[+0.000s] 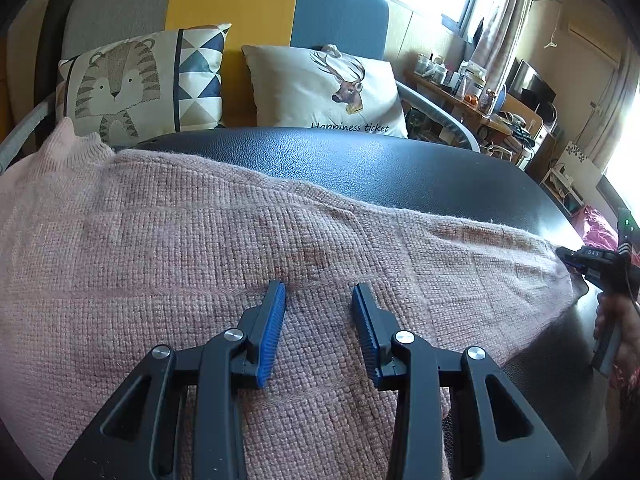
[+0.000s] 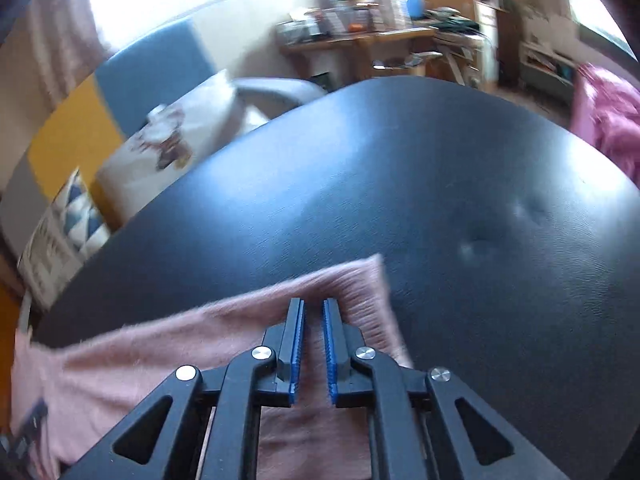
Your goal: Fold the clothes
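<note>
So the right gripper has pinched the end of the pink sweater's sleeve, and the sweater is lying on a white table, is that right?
Not quite: the table is black, not white, as the right wrist view shows. The rest holds: the right gripper is shut on the end of the pink sweater's sleeve.

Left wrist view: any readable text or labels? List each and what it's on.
"Happiness ticket" – on the deer pillow, bottom edge partly cut off by the black table.
"OAS" – seemingly, on the right gripper; small, uncertain.
Items on the far desk: too small to read.
</note>
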A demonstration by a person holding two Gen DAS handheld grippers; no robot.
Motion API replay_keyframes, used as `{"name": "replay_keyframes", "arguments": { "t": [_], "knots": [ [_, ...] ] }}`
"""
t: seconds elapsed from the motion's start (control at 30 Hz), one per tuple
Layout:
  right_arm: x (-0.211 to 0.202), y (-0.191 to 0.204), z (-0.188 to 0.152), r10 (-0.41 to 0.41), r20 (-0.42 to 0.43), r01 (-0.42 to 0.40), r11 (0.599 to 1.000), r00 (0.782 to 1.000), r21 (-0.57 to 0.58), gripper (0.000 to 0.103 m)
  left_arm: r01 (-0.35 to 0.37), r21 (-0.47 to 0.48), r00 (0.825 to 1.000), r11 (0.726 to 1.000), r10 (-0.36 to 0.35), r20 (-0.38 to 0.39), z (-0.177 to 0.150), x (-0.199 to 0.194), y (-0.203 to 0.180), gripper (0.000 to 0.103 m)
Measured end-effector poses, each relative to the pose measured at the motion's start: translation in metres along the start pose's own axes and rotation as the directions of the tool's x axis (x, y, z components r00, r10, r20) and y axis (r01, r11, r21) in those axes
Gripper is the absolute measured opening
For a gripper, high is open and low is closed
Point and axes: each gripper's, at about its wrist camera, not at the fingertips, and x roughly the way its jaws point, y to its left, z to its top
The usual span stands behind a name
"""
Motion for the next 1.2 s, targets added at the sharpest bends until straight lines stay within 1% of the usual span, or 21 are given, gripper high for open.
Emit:
{"name": "replay_keyframes", "arguments": {
  "t": [0.13,0.17,0.23,0.3,0.4,0.47,0.53,0.57,0.63,0.67,0.7,0.73,0.77,0.87,0.93,0.97,1.0,1.1,1.2],
  "knots": [
    [-0.004,-0.017,0.009,-0.065,0.028,0.064,0.997,0.997,0.046,0.004,0.004,-0.003,1.000,1.000,-0.004,0.005,-0.001,0.001,0.001,0.038],
    [-0.008,-0.017,0.007,-0.057,0.036,0.055,0.997,0.998,0.054,0.008,0.003,-0.003,1.000,1.000,-0.003,0.006,-0.001,0.001,0.000,0.038],
    [-0.022,-0.015,0.002,0.002,0.064,-0.006,0.998,0.998,0.070,0.009,0.001,0.000,1.000,1.000,-0.001,0.006,-0.001,0.001,0.000,0.038],
    [-0.037,-0.006,-0.009,0.084,0.072,-0.088,0.994,0.994,0.062,0.009,0.001,-0.001,1.000,1.000,-0.001,0.006,-0.001,0.001,0.000,0.038],
    [-0.046,0.015,-0.034,0.170,0.029,-0.170,0.985,0.985,0.007,0.009,0.002,-0.002,1.000,1.000,-0.002,0.006,-0.001,0.000,0.000,0.038],
    [-0.042,0.022,-0.047,0.196,-0.021,-0.196,0.981,0.980,-0.009,0.009,0.004,-0.003,1.000,1.000,-0.003,0.006,-0.001,0.000,0.000,0.038],
    [-0.032,0.023,-0.054,0.179,-0.048,-0.180,0.984,0.983,-0.016,0.009,0.008,-0.006,1.000,1.000,-0.008,0.006,-0.001,0.000,0.001,0.038],
    [-0.033,0.016,-0.057,0.178,-0.038,-0.179,0.984,0.983,-0.009,0.008,0.009,-0.007,1.000,1.000,-0.009,0.006,-0.001,0.000,0.001,0.038],
    [-0.031,0.002,-0.053,0.139,-0.021,-0.138,0.990,0.990,0.038,0.008,0.006,-0.005,1.000,1.000,-0.006,0.006,-0.001,0.000,0.000,0.038],
    [-0.028,-0.007,-0.048,0.108,-0.016,-0.107,0.992,0.994,0.063,0.003,0.005,-0.004,1.000,1.000,-0.005,0.006,-0.001,-0.001,0.000,0.038],
    [-0.026,-0.017,-0.046,0.118,-0.010,-0.117,0.988,0.993,0.097,0.000,0.007,-0.005,1.000,1.000,-0.006,0.007,-0.001,-0.001,0.000,0.038],
    [-0.026,-0.026,-0.044,0.123,-0.003,-0.121,0.984,0.992,0.127,0.000,0.007,-0.006,1.000,1.000,-0.007,0.007,-0.001,-0.001,0.000,0.038],
    [-0.029,-0.032,-0.045,0.110,0.008,-0.110,0.983,0.994,0.147,0.000,0.008,-0.007,1.000,1.000,-0.008,0.007,-0.001,-0.001,0.000,0.038],
    [-0.036,-0.045,-0.043,0.096,0.039,-0.102,0.977,0.995,0.187,0.000,0.009,-0.007,1.000,1.000,-0.009,0.007,-0.001,-0.001,0.000,0.038],
    [-0.043,-0.047,-0.041,0.054,0.060,-0.064,0.982,0.997,0.177,0.002,0.011,-0.010,1.000,1.000,-0.011,0.007,-0.001,-0.001,0.000,0.038],
    [-0.045,-0.048,-0.040,0.029,0.066,-0.040,0.985,0.997,0.169,0.005,0.012,-0.010,1.000,1.000,-0.012,0.007,-0.001,-0.001,0.001,0.038],
    [-0.046,-0.049,-0.038,-0.003,0.062,-0.007,0.988,0.998,0.156,0.006,0.013,-0.011,1.000,1.000,-0.013,0.007,-0.001,-0.001,0.001,0.038],
    [-0.045,-0.051,-0.035,0.008,0.079,-0.025,0.978,0.997,0.208,0.008,0.014,-0.012,1.000,1.000,-0.014,0.008,-0.001,-0.001,0.001,0.038],
    [-0.053,-0.035,-0.039,0.089,0.103,-0.106,0.979,0.991,0.172,0.008,0.013,-0.011,1.000,1.000,-0.013,0.007,-0.001,-0.001,0.000,0.038]
  ]
}}
